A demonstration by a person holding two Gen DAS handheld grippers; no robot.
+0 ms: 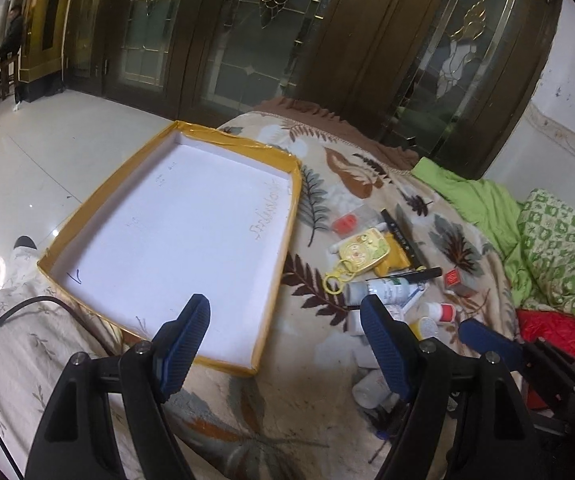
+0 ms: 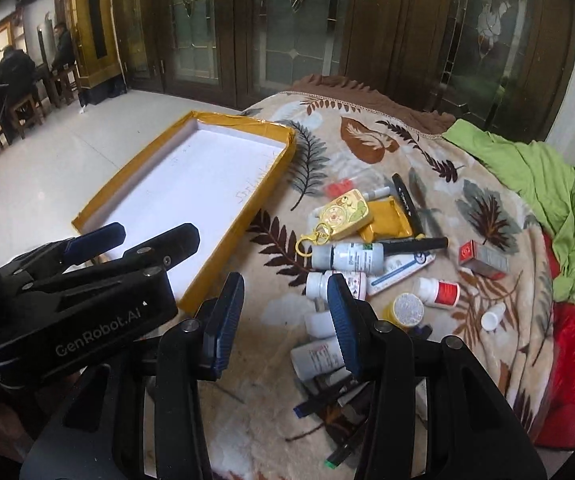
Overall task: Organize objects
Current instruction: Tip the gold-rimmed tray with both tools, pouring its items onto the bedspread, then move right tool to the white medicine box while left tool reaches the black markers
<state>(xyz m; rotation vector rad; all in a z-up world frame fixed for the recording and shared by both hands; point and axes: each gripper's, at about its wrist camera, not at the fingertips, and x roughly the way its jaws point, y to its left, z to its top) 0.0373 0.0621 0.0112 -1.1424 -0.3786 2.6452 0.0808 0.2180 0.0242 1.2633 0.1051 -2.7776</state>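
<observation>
A shallow cardboard tray (image 1: 175,240), edged in glossy yellow tape with a smooth white floor, lay on the plush leaf-patterned blanket (image 1: 307,420). At its three o'clock sat the clutter: a gold plastic keychain charm (image 2: 343,214), a matte black marker (image 2: 415,245), a white cylindrical bottle (image 2: 347,258), a red-labelled pill bottle (image 2: 439,292) and a small red-and-grey carton (image 2: 483,260). The left tongs (image 1: 283,344), with ribbed blue pads (image 1: 185,344), stood wide apart over the tray's near corner, gripping nothing. The right tongs (image 2: 287,320) gaped about halfway above the bottles, also empty.
</observation>
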